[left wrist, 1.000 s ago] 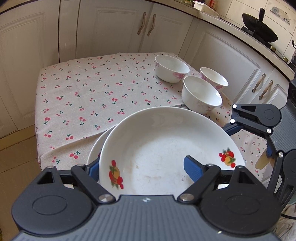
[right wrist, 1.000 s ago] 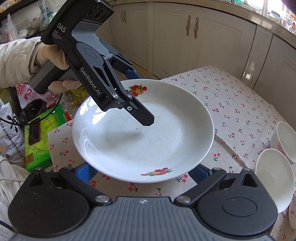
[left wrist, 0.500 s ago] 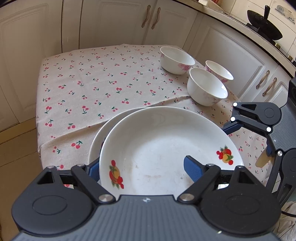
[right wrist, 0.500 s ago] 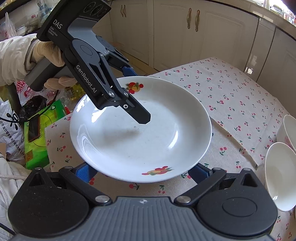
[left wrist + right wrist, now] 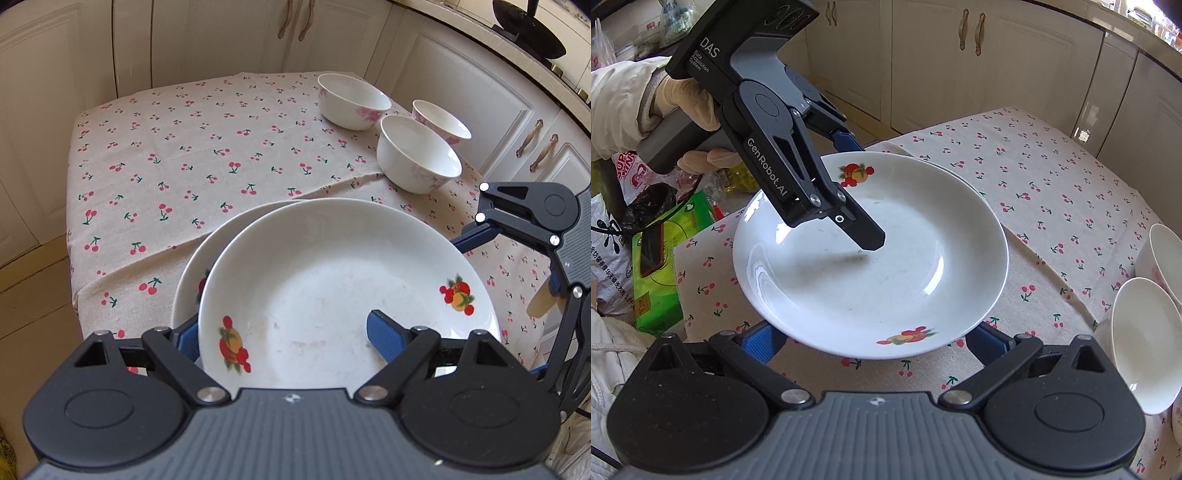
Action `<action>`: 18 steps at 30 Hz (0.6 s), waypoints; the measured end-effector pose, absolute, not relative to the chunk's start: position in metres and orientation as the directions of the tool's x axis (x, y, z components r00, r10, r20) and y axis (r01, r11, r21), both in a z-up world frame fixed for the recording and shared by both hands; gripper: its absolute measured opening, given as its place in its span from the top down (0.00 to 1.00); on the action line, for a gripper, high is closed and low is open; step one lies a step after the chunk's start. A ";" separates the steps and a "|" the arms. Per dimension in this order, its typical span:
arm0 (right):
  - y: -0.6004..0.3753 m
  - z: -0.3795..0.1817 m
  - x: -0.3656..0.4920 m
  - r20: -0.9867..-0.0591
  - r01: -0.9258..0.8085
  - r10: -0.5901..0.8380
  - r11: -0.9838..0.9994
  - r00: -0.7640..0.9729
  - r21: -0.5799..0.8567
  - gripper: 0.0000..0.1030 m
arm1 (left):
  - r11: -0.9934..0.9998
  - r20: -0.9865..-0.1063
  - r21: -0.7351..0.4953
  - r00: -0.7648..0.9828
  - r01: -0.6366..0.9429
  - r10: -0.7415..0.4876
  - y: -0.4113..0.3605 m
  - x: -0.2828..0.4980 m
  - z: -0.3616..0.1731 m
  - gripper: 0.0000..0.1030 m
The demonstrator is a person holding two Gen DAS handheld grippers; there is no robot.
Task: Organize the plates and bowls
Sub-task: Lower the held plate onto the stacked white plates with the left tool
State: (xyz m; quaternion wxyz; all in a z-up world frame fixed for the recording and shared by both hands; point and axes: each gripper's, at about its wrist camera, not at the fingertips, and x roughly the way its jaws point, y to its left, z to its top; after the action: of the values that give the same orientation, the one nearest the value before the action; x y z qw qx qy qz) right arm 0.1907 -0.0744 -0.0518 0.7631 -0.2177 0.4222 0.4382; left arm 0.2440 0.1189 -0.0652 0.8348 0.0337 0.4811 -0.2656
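Tablecloth (image 5: 192, 155) nearer now; left hand-held gripper (image 5: 284, 332) still grips plate (image 5: 343, 280).

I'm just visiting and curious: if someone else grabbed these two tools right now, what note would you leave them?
Left gripper: shut on the top plate's rim.
Right gripper: open at that plate's near edge, holding nothing.
Top plate lies over a lower plate at the table corner; contact unclear.
Three bowls stand apart on the table.
Done: plates nearly stacked.
Left: release the plate, probably nest the bowls.
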 end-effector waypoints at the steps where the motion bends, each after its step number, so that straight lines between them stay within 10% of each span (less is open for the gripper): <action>1: -0.074 -0.052 0.190 -0.835 -0.852 0.484 0.523 0.260 0.037 0.00 | 0.856 -0.823 -0.195 0.394 0.479 -0.408 0.118 0.245 -0.065 0.14; 18: -0.081 -0.046 0.185 -0.827 -0.837 0.497 0.543 0.263 0.060 0.00 | 0.843 -0.854 -0.112 0.383 0.526 -0.352 0.102 0.257 -0.061 0.14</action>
State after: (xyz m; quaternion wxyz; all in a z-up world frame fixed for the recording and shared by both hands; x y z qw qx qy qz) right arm 0.1853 -0.0810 -0.0462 0.7690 -0.2006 0.4247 0.4337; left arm 0.2569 0.1020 -0.0609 0.8268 0.0891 0.4878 -0.2655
